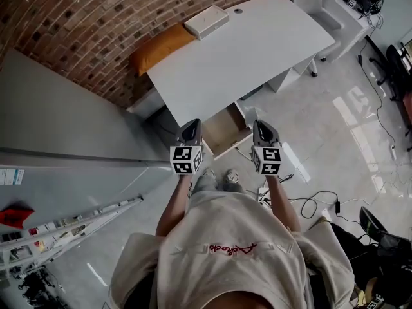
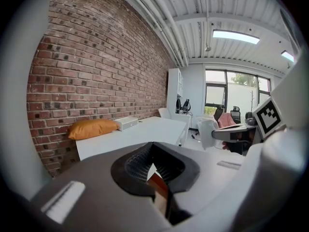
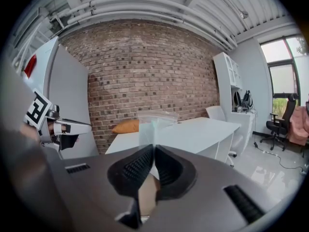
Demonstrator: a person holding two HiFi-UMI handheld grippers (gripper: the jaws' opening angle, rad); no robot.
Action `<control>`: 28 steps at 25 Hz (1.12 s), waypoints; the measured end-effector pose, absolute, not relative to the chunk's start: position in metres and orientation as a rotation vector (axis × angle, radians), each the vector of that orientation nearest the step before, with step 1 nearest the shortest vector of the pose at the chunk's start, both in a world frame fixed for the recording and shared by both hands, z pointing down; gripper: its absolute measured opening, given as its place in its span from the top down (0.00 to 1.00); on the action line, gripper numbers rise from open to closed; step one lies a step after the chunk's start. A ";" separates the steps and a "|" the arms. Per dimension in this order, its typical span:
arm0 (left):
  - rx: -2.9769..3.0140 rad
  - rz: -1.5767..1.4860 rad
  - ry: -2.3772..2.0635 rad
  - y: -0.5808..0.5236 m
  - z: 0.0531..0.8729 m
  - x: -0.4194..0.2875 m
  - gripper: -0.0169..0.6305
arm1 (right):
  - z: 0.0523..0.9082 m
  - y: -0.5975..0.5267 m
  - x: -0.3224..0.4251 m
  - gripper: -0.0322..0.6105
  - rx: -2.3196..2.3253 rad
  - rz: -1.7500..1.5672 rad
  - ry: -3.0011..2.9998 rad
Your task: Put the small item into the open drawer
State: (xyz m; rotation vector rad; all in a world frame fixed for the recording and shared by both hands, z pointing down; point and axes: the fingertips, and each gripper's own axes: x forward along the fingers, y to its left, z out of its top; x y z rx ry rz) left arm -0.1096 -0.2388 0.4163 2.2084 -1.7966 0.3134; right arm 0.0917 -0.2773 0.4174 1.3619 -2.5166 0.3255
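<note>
My right gripper (image 3: 153, 148) is shut on a small clear plastic item (image 3: 155, 125) that sticks up out of its jaws. In the head view both grippers are held side by side in front of the person, the left gripper (image 1: 191, 123) and the right gripper (image 1: 264, 123) on either side of the open drawer (image 1: 225, 132) under the white desk (image 1: 244, 50). The drawer looks like bare wood inside. My left gripper (image 2: 153, 146) is shut, with nothing showing between its pads. The clear item is too small to make out in the head view.
An orange cushion (image 1: 159, 47) and a white box (image 1: 206, 22) lie at the desk's far edge by the brick wall (image 1: 77, 31). A white chair (image 1: 315, 2) stands past the desk. Cables (image 1: 315, 205) trail on the glossy floor at the right; a grey partition (image 1: 58, 127) rises at the left.
</note>
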 end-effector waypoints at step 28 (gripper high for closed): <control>2.224 0.393 -1.523 -0.272 0.524 -0.152 0.96 | 0.525 -0.288 0.027 0.92 1.358 0.469 -2.339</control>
